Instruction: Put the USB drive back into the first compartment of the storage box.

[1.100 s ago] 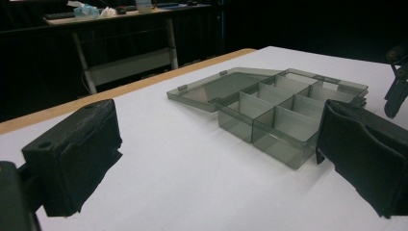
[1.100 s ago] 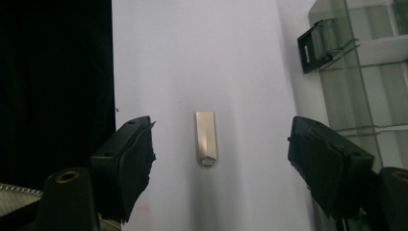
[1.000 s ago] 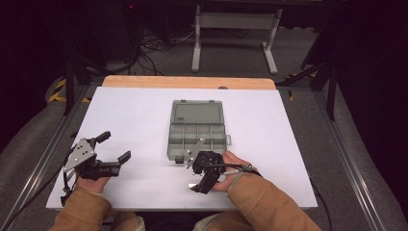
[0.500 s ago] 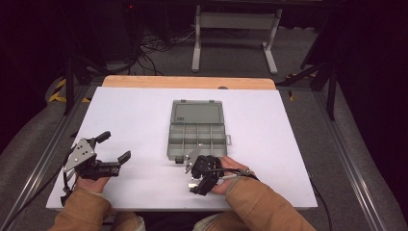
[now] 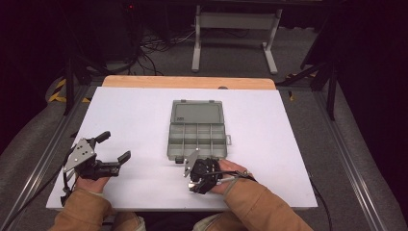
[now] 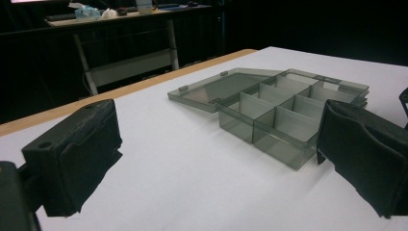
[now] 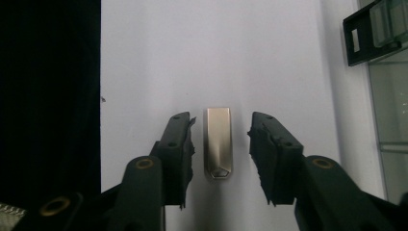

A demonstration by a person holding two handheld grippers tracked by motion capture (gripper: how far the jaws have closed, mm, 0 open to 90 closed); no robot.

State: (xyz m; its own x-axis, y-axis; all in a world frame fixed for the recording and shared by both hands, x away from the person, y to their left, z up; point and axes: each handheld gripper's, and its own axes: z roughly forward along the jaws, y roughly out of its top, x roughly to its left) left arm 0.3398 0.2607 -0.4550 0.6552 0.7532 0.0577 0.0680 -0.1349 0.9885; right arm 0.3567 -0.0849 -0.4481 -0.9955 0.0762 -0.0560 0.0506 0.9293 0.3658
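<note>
Right gripper: jaws part open, a gap showing on each side of what lies between them; nothing gripped. In the high view this gripper sits low over the table, just short of the box's near edge

Between the right jaws: one small metal USB stick, pale gold, flat on the white surface, lying lengthwise along the jaws, touching neither pad

Beyond the right jaws, to their right in the right gripper view: a black latch tab and the smoky clear wall of the box, near but apart from the stick

Left gripper: jaws wide open, black pads far apart, holding nothing. In the high view it rests at the left near corner of the table, well apart from the box and from the right gripper

Ahead of the left jaws, toward the right jaw: one compartment organiser box, translucent grey plastic, lid thrown fully open and lying flat on the far side; divided cells look bare. In the high view the box stands mid-table

Underneath: white tabletop, with a wooden strip along its far edge

Hands: tan sleeves enter from the near edge
</note>
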